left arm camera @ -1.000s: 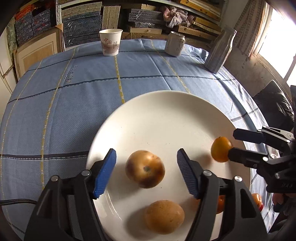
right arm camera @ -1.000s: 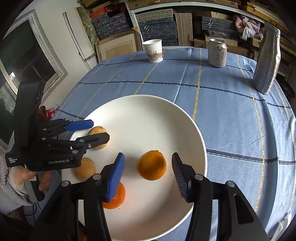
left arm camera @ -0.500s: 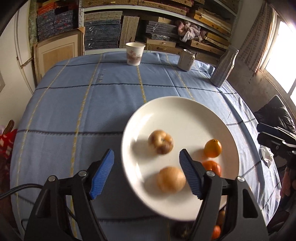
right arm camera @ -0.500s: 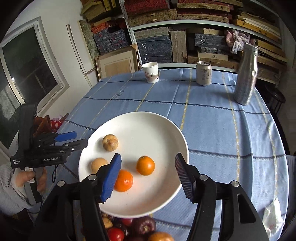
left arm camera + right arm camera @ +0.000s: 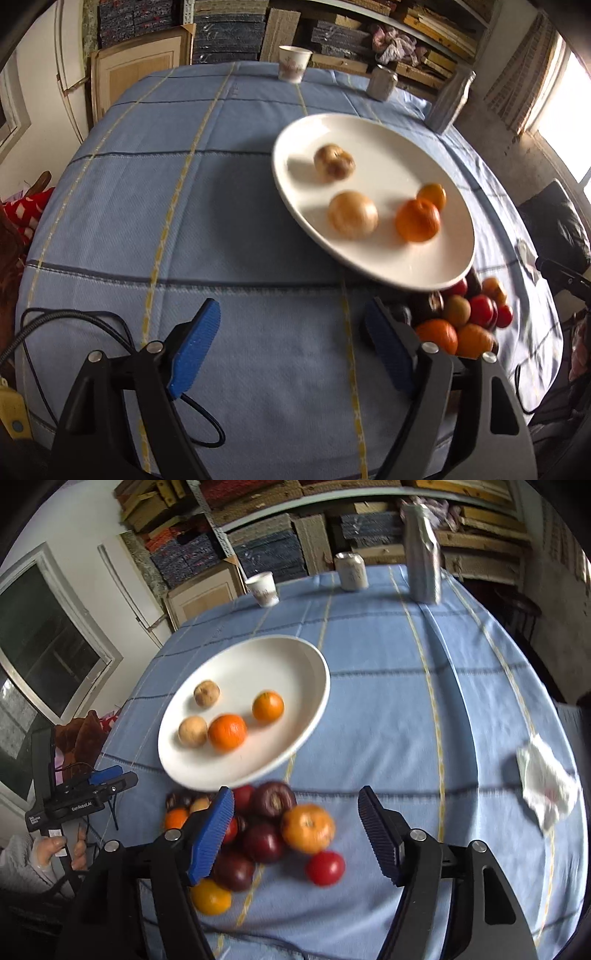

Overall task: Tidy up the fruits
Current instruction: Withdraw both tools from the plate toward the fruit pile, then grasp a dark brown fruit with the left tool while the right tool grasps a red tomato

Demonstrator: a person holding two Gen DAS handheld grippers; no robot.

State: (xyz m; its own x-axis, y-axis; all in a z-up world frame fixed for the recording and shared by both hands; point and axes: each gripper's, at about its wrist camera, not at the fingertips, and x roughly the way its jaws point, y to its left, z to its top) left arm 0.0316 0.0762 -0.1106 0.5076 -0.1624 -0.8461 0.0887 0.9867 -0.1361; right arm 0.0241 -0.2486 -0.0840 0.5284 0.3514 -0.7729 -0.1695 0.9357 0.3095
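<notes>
White plate (image 5: 314,672) on the blue tablecloth (image 5: 388,709) holds four round fruits, none with a discernible long axis. Loose fruit pile (image 5: 273,823) lies just beside its near rim. Left gripper (image 5: 291,350) and right gripper (image 5: 295,830): fingers spread, empty.

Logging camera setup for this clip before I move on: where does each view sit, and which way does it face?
Left wrist: on the left gripper, looking forward over the blue tablecloth toward the shelves; its two open fingers show, white plate to the right.
Right wrist: on the right gripper, open above the fruit pile, facing the shelves; its own fingers, the left gripper and the person's hand show at lower left.
Shared: plate with four fruits, fruit pile, paper cup, can, bottle.
</notes>
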